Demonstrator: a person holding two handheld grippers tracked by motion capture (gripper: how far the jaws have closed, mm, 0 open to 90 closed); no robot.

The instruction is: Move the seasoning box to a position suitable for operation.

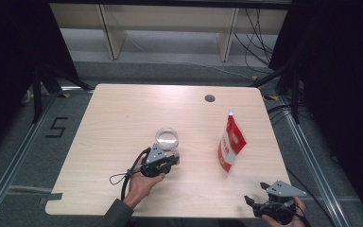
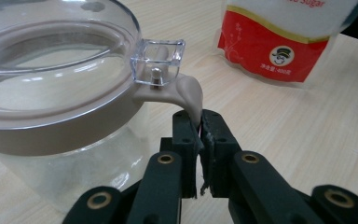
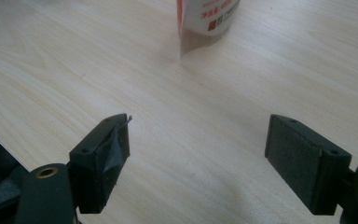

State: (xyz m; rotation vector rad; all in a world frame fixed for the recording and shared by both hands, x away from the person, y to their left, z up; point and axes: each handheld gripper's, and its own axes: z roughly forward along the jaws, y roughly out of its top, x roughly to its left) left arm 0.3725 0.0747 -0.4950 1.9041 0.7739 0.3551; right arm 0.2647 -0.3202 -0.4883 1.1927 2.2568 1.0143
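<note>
The clear plastic jar with a beige collar and a clear hinged lid (image 1: pixel 167 139) stood upright near the middle of the pale wooden table (image 1: pixel 118 113), its long axis vertical and its mouth facing up. The lid was down. The beige latch tab (image 2: pixel 189 94) of the jar pointed away from the jar body, toward the person's side of the table, and it curved downward. The left gripper (image 2: pixel 199 128) had its jaws pressed together on this tab, which sat pinched between the two black pads. In the high view the left gripper (image 1: pixel 163 163) lay just beside the jar, on its near side.

The right gripper (image 1: pixel 269 201) was held near the front right corner of the table, well apart from the jar. Its jaws stood wide apart with bare wood between them.

The red and white stand-up sugar pouch (image 1: pixel 230 144) stood upright to the right of the jar. The left gripper view showed its printed label and the pinched tab; from above the tab was too small to tell.
</note>
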